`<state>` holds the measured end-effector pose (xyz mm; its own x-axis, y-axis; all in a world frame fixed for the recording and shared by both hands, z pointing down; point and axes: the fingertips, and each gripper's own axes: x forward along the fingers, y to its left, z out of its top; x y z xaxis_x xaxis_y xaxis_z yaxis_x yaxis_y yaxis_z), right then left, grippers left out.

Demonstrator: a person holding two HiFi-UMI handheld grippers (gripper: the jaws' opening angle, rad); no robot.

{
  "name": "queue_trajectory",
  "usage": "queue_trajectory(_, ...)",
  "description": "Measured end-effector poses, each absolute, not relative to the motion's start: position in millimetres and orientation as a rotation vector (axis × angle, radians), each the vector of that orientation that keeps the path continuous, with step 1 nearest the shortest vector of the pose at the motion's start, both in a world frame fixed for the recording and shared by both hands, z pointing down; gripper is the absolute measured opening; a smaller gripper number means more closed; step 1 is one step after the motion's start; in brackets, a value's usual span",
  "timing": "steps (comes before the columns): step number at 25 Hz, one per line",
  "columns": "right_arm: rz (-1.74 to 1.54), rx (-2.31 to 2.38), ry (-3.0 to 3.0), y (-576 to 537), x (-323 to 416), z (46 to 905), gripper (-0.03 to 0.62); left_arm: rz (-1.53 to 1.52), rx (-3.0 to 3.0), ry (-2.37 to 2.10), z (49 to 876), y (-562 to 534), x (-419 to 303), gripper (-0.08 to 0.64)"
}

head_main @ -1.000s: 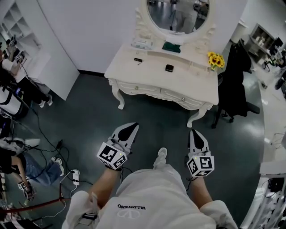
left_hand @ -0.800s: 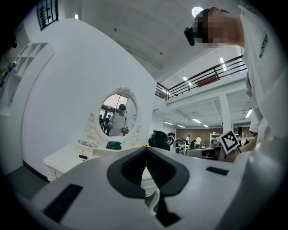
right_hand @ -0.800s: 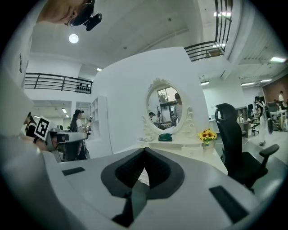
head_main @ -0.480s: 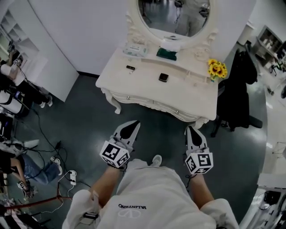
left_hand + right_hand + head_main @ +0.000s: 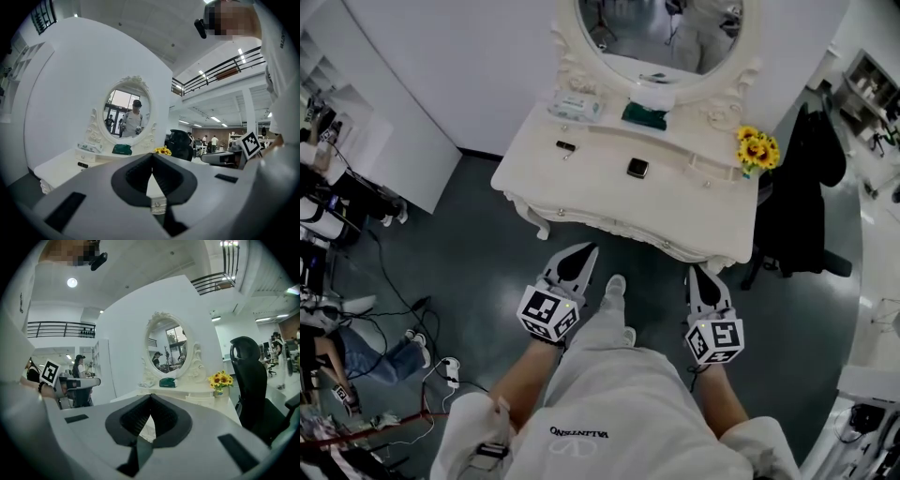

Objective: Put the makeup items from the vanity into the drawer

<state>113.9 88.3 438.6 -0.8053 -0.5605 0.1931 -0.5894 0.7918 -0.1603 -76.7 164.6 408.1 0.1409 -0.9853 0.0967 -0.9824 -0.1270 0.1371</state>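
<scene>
Both shut and empty: left gripper (image 5: 584,253), right gripper (image 5: 699,275). Probably light, rigid, slick, that black compact (image 5: 637,168); pinch across its edges.

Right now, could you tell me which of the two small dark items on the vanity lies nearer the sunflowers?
The square dark item, near the middle; the slim dark item sits farther left of the sunflowers.

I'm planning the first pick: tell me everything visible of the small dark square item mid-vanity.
The small dark square item is flat, black with a paler centre. It lies flat on the white vanity top, in front of the raised shelf, apart from other items. Only the tabletop touches it. Material too small to tell.
</scene>
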Motion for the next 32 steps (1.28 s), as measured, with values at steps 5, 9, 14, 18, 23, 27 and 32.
queue_trajectory(5, 0.315, 0.916, -2.83, 59, 95, 442, 0.009, -0.001, 2.225, -1.933, 420, 118, -88, 0.002)
queue_trajectory(9, 0.302, 0.91, -2.805, 26, 76, 447, 0.009, 0.041, 2.185, -1.891, 435, 73, -100, 0.002)
queue_trajectory(14, 0.296, 0.883, -2.777, -15, 49, 454, 0.009, 0.075, 2.139, -1.841, 449, 18, -116, 0.114)
queue_trajectory(18, 0.297, 0.878, -2.752, -51, 26, 461, 0.009, 0.101, 2.143, -1.794, 461, -23, -125, 0.204)
queue_trajectory(23, 0.331, 0.875, -2.72, -88, 0, 475, 0.009, 0.158, 2.123, -1.762, 484, -67, -137, 0.351)
queue_trajectory(27, 0.354, 0.87, -2.683, -112, -17, 492, 0.009, 0.223, 2.071, -1.758, 511, -96, -151, 0.43)
queue_trajectory(32, 0.396, 0.895, -2.63, -140, -32, 516, 0.009, 0.342, 2.012, -1.73, 552, -124, -162, 0.483)
